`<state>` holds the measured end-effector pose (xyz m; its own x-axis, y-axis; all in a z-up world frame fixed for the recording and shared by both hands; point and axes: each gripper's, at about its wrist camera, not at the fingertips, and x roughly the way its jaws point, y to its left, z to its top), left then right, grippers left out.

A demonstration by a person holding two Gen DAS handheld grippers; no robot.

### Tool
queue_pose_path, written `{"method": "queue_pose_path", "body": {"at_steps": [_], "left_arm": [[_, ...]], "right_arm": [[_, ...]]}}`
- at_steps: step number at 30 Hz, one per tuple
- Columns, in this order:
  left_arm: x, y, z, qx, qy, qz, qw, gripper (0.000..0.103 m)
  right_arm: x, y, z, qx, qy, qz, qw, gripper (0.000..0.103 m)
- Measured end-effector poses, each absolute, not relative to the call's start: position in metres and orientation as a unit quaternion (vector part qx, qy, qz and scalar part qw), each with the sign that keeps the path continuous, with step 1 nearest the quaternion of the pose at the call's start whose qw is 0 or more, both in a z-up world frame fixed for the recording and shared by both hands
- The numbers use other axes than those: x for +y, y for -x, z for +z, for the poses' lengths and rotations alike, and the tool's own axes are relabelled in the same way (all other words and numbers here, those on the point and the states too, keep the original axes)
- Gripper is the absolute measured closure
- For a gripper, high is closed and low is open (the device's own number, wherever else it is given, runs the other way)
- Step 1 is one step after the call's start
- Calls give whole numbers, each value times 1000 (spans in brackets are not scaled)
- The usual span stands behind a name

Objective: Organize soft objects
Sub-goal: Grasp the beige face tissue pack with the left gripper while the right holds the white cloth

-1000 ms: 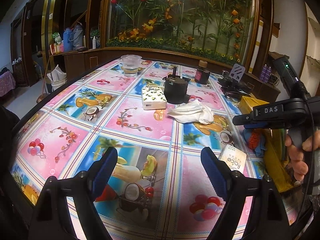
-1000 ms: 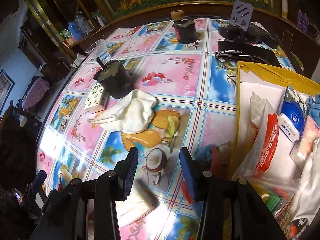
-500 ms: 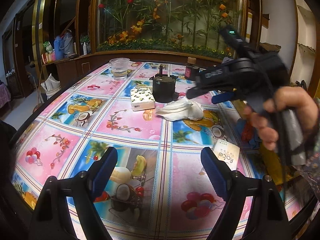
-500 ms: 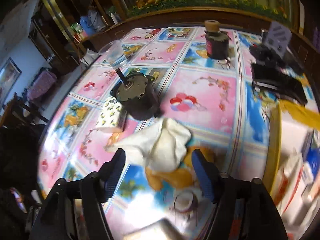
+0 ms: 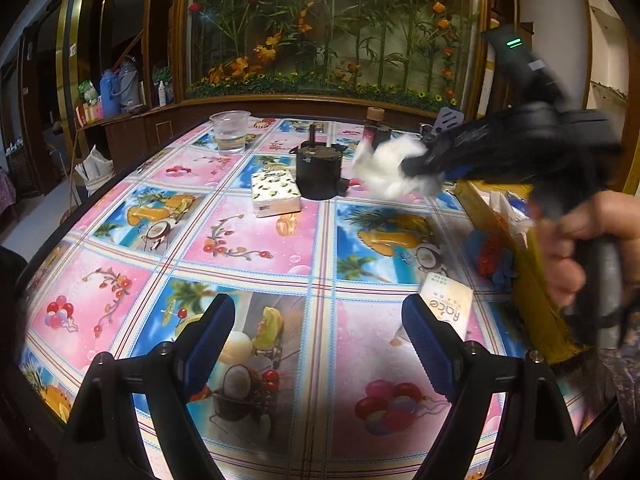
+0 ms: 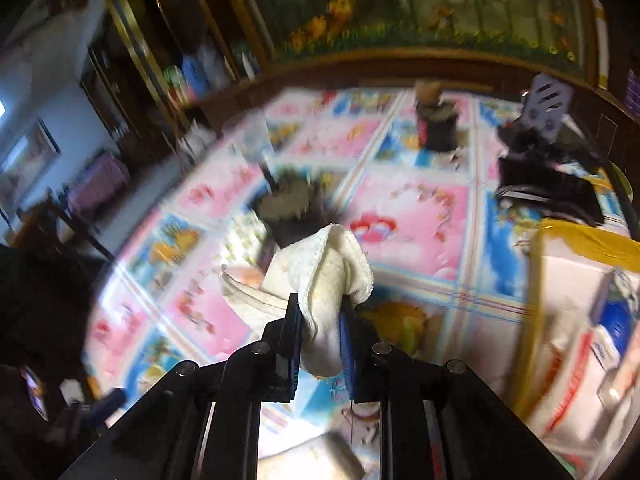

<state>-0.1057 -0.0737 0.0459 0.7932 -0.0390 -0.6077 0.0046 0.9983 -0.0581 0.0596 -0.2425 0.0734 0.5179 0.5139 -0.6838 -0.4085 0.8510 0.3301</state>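
Jaws clamp the cloth: right gripper (image 6: 320, 344) has just closed on the white cloth (image 6: 324, 276).
Cloth, a second ago on the desk (image 5: 248, 240), now hangs clear; left gripper (image 5: 320, 344) stays wide, empty; yellow box (image 6: 560, 248) likely next.

So the white towel (image 6: 320, 280) is bunched up between my right fingers (image 6: 292, 340), pinched tight around its middle. It's a soft, off-white terry cloth with a stitched hem, folded over itself into a lumpy wad, one flap sticking out to the left. It's clear of the tabletop (image 5: 248, 240) now, hanging in the air in front of the black pot. From my left side it's a blurry white puff (image 5: 390, 170). The yellow box (image 6: 580, 280) of soft packs sits off to the right.
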Motion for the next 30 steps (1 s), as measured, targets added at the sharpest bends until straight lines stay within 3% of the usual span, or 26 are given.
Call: {"method": "queue_pose_path", "body": {"at_steps": [8,17,19,21,30], "left_arm": [[-130,88,40,353,-29,-66,933,13],[-163,47,13,439,-67,-71,893,13],[-159,42,12,444,-48,-67,892,21],[-159,39,7,454,-40,-68,888,55],[-165,53,23,408,-61,-30,910,57]], "right_arm": [[-333,-22,90,319,-138,285,893,85],[-381,-21,85,306,-216,304,876,85],[-386,-17,90,298,-221,306,877,85],[-390,-13,93,292,-227,306,877,85],[-400,-4,93,292,-233,297,879,85]]}}
